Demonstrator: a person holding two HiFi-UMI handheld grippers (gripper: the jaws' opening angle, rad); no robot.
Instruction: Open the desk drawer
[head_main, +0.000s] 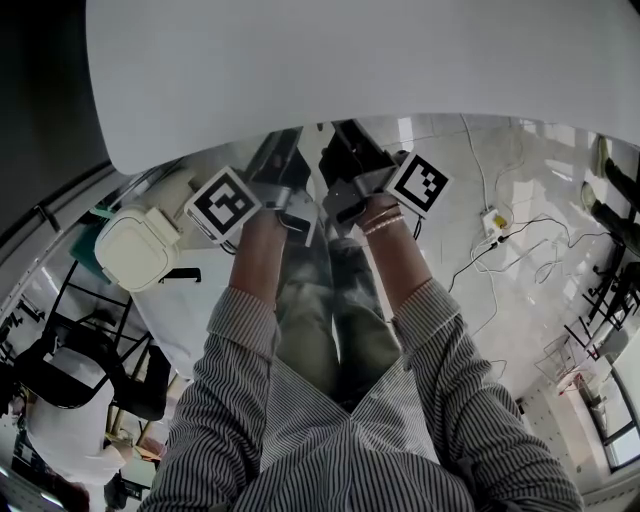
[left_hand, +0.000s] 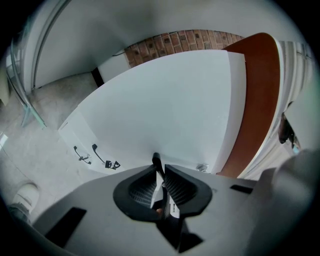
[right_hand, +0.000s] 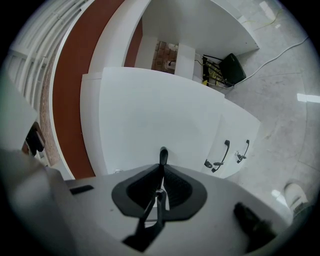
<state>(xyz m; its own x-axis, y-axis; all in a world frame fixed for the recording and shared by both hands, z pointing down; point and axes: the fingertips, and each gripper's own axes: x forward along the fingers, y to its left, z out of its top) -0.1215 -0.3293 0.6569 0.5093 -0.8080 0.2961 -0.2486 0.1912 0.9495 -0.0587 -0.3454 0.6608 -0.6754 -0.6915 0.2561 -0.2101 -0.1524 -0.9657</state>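
Nearest, grey-and-white striped sleeves (head_main: 235, 330) reaching under rounded edge of white bench (head_main: 350, 70). Grey left gripper (left_hand: 159, 175) clamped on slim black handle (left_hand: 155, 161) of flat white drawer front (left_hand: 175, 110), just under bench edge; grey right gripper (right_hand: 162, 175) close beside it, likewise pinched tight on slim black handle. Drawer's inside hidden. Two more black bow handles (right_hand: 226, 150) on low white cabinet (right_hand: 235, 132) further along. Glossy pale floor (head_main: 470, 300) below, thin cables (head_main: 520, 250) and white power strip (head_main: 495, 222) at head view's right, cream chair seat (head_main: 135, 248) at left.
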